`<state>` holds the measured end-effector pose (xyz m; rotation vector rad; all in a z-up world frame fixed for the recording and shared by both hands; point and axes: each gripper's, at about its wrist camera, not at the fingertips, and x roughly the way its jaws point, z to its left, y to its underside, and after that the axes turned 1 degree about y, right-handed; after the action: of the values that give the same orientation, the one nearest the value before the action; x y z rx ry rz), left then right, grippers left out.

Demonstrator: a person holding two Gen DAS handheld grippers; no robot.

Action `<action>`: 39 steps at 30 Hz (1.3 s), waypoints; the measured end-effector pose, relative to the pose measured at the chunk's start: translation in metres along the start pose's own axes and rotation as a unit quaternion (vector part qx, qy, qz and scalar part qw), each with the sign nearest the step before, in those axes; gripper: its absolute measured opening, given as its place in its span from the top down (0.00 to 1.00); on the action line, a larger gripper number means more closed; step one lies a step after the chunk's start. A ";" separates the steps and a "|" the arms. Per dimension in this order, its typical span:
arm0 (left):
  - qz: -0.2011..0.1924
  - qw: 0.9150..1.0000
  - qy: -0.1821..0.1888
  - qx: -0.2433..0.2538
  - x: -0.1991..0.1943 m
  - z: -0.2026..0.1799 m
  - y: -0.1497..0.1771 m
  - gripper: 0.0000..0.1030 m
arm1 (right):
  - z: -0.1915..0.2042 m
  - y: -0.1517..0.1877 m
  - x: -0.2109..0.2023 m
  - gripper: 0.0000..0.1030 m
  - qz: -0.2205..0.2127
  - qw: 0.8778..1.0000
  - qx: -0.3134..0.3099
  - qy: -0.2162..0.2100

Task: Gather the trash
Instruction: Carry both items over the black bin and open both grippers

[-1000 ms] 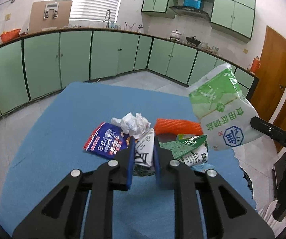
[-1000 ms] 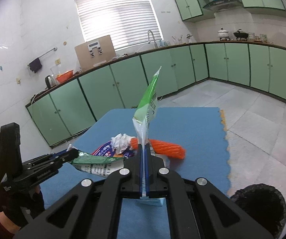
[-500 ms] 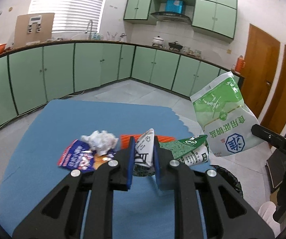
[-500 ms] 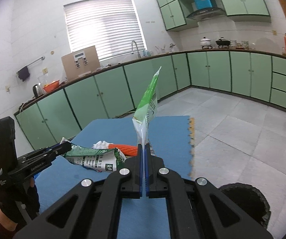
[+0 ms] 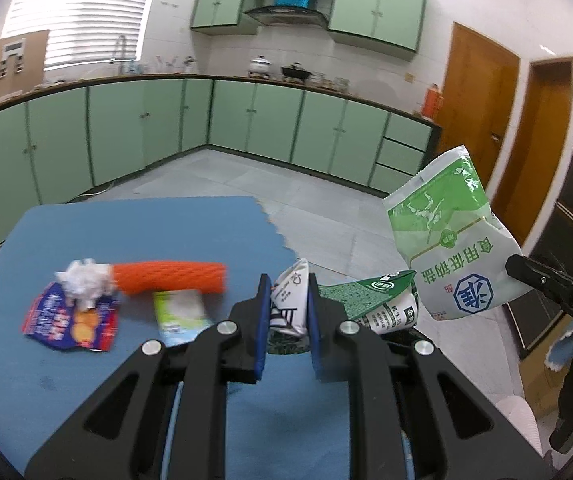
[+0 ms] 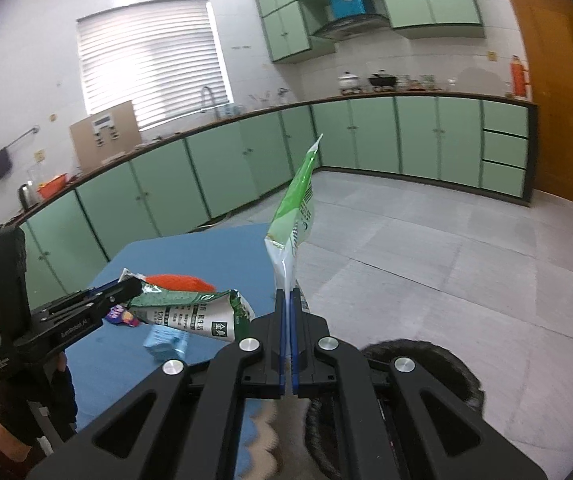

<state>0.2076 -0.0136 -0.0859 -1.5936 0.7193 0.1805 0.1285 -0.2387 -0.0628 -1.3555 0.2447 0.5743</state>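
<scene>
In a green-cabinet kitchen, above a blue floor mat (image 5: 134, 228), we hold both grippers level and forward. Our left gripper (image 5: 286, 312) is clamped on a crumpled green-and-white carton (image 5: 370, 304). At its 3 o'clock, our right gripper (image 6: 288, 308) pinches a green-and-white salt bag (image 6: 292, 216) upright, a black bin (image 6: 426, 364) below.

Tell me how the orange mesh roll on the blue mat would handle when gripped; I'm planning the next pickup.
The orange mesh roll looks like soft netted foam, so it would probably squash and feel light. Lying on its side on the blue mat, its tube shape may roll if nudged. Its ribbed surface should resist slipping.
</scene>
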 end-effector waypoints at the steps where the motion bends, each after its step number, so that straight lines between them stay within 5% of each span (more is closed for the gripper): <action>1: 0.002 1.000 0.004 0.003 0.003 -0.004 0.001 0.85 | -0.005 0.003 -0.003 0.98 0.001 1.000 0.003 0.006; 18: 0.028 0.995 0.081 0.053 0.074 -0.112 0.026 0.85 | -0.097 0.045 -0.031 0.98 0.018 0.993 0.053 0.102; 34: 0.087 0.990 0.085 0.072 0.142 -0.137 0.047 0.84 | -0.157 0.083 0.011 0.98 0.077 0.984 0.102 0.126; 39: 0.091 0.990 0.084 0.070 0.148 -0.143 0.047 0.66 | -0.160 0.083 0.018 0.91 0.082 0.983 0.107 0.126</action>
<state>0.2571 -0.1978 -0.1761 -1.4206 0.9890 0.1255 0.1259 -0.3800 -0.1763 -1.2034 0.6133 0.4960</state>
